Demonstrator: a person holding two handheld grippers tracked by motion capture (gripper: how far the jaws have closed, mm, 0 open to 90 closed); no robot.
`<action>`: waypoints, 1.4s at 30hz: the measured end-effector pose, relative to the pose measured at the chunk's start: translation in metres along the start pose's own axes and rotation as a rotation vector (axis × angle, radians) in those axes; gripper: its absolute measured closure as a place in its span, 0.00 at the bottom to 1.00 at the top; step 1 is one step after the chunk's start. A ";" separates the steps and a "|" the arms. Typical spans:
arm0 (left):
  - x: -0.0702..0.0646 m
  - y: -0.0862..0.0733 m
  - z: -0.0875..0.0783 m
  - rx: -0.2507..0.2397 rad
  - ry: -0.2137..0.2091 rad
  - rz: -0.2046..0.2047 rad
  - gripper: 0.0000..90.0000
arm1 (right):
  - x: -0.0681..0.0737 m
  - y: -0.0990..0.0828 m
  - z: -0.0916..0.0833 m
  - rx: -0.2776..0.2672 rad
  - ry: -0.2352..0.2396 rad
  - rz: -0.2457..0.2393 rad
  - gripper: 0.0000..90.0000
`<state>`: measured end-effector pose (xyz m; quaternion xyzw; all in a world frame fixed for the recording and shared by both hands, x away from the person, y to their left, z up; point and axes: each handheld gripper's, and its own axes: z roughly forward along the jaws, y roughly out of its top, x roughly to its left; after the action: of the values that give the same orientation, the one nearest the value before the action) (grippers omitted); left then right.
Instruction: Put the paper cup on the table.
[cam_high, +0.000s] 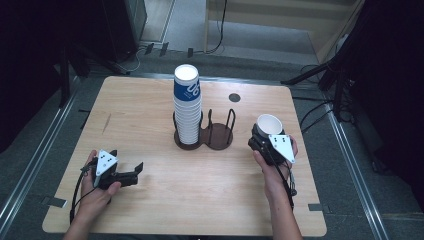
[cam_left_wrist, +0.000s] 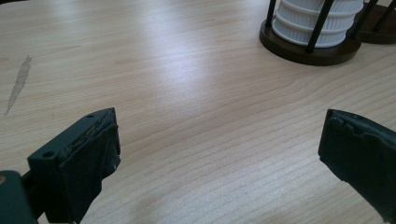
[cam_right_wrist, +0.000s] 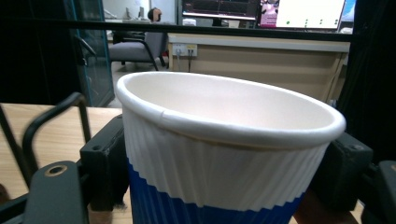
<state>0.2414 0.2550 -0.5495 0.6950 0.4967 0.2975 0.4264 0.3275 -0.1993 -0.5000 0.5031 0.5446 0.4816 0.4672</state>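
Note:
A white and blue ribbed paper cup (cam_high: 269, 125) stands upright between the jaws of my right gripper (cam_high: 267, 141), to the right of the dark two-ring cup holder (cam_high: 218, 137). In the right gripper view the black pads (cam_right_wrist: 105, 158) press on both sides of the cup (cam_right_wrist: 224, 140). A tall stack of the same cups (cam_high: 187, 105) fills the holder's left ring; the right ring has nothing in it. My left gripper (cam_high: 131, 172) rests near the table's front left, jaws wide apart over bare wood (cam_left_wrist: 219, 154), with the stack's base (cam_left_wrist: 317, 18) farther off.
The wooden table (cam_high: 150, 125) has a small dark round mark (cam_high: 234, 97) behind the holder and a grey scuff (cam_left_wrist: 18, 84) at the left. A black wire loop of the holder (cam_right_wrist: 51, 116) rises just left of the held cup. Floor cables and dark stands surround the table.

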 end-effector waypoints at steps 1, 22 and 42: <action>0.000 0.000 0.000 0.000 0.000 0.000 0.00 | -0.001 -0.002 0.002 0.010 -0.001 -0.004 0.22; 0.000 0.000 0.000 0.000 0.001 0.001 0.00 | -0.009 -0.032 0.037 0.098 -0.023 0.032 0.21; 0.000 0.000 0.000 0.000 0.003 0.003 0.00 | -0.008 -0.041 0.043 0.140 -0.018 0.034 0.20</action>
<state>0.2414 0.2547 -0.5496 0.6951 0.4963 0.2992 0.4255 0.3664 -0.2063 -0.5445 0.5483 0.5640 0.4456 0.4275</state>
